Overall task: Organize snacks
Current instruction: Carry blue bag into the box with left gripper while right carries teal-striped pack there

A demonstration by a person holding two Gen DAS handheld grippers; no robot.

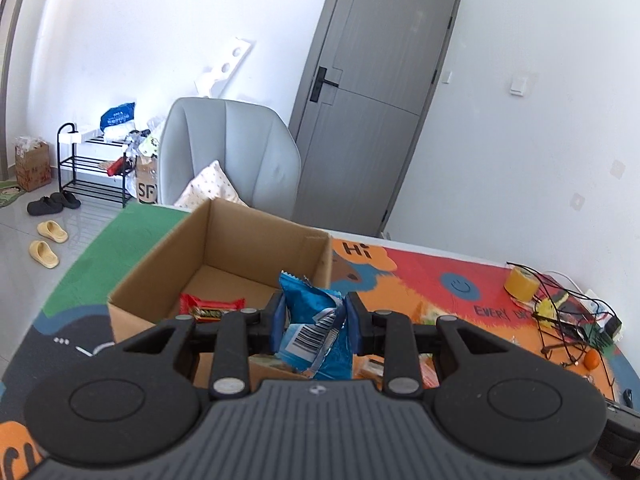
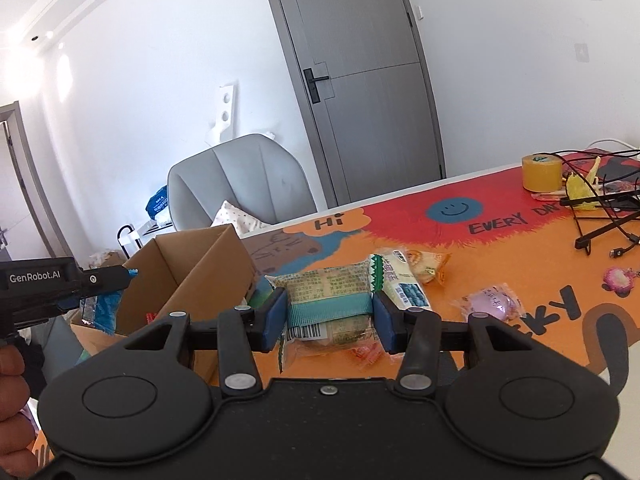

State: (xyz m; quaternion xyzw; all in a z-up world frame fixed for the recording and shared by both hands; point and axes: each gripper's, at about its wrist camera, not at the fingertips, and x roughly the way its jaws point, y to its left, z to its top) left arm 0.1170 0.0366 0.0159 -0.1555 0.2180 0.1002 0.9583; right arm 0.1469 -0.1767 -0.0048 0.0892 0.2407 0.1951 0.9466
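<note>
My left gripper point(image 1: 316, 322) is shut on a blue snack packet point(image 1: 314, 324) and holds it above the near right corner of an open cardboard box point(image 1: 160, 258). A red candy bar point(image 1: 210, 306) lies in the box. My right gripper point(image 2: 330, 316) is shut on a pale green snack packet point(image 2: 328, 298), above the mat beside the box point(image 2: 192, 276). The left gripper point(image 2: 60, 288) with its blue packet point(image 2: 98, 308) shows at the left of the right wrist view. Loose snacks lie on the mat: a white-and-blue packet point(image 2: 402, 280), an orange packet point(image 2: 426, 266), a purple one point(image 2: 494, 300).
A colourful mat point(image 2: 500, 240) covers the table. A yellow tape roll point(image 2: 542, 174), black cables point(image 2: 600, 220) and a pink charm point(image 2: 618, 280) lie at the right. A grey chair point(image 1: 232, 152) stands behind the table, a shoe rack point(image 1: 92, 168) and slippers beyond.
</note>
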